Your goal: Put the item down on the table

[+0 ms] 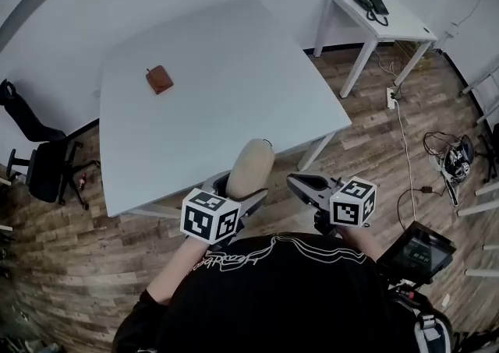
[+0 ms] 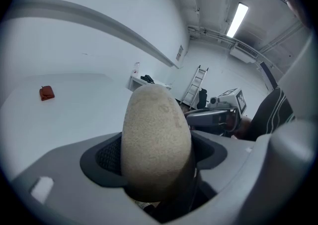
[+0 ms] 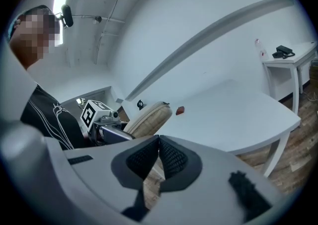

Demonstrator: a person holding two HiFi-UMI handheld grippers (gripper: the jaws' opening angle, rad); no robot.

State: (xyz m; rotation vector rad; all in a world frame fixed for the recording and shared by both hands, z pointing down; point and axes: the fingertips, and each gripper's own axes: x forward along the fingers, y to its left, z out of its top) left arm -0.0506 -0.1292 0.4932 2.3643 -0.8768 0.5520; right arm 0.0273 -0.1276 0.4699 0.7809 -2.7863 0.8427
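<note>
A beige oval pouch (image 1: 251, 166) stands on end between the jaws of my left gripper (image 1: 242, 190), which is shut on it. It hangs over the near edge of the big white table (image 1: 234, 86). In the left gripper view the pouch (image 2: 156, 139) fills the middle and hides the gap between the jaws. My right gripper (image 1: 299, 183) is level with it, just to its right and off the table's edge. Its ribbed pads (image 3: 171, 158) meet with nothing between them. The right gripper view shows the pouch (image 3: 149, 118) from the side.
A small red-brown thing (image 1: 159, 79) lies on the table's far left part. Behind to the right stands a small white side table (image 1: 405, 28) with a black phone (image 1: 373, 5). A black office chair (image 1: 43, 160) is on the left. Cables (image 1: 448, 153) lie on the wooden floor at right.
</note>
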